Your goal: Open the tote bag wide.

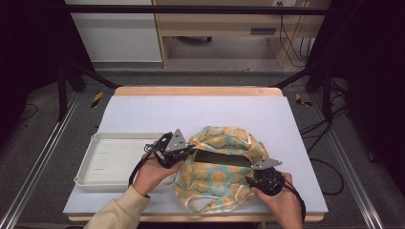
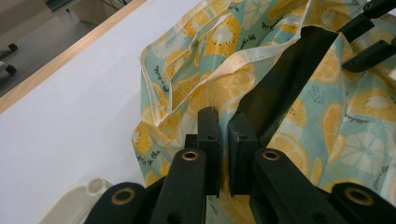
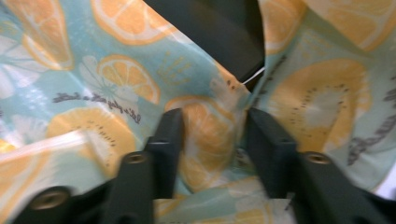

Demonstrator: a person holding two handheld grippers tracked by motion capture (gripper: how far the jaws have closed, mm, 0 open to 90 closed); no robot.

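1. A white tray [image 1: 102, 160] sits at the table's left, bare inside, just beside the work.
2. The left gripper [image 1: 177, 151] is at the left rim of the bag [image 1: 215, 179], a soft, thin, fruit-printed pouch with a dark lining, lying open-mouthed at the front middle of the white table [image 1: 200, 112]. In the left gripper view its jaws stand nearly together, and a fold of the rim seems pinched between them, though the cloth in the gap is hard to make out.
3. The bag should handle as light and limp: it will sag and crumple rather than hold shape, and its coated-looking face may slip. The stitched cream hem [image 2: 243, 58] is the firmest place to take hold.
4. The right gripper [image 1: 263, 177] is at the mouth's right corner; its jaws stand apart, straddling a bunched ridge of fabric [image 3: 208, 135] without clamping it.
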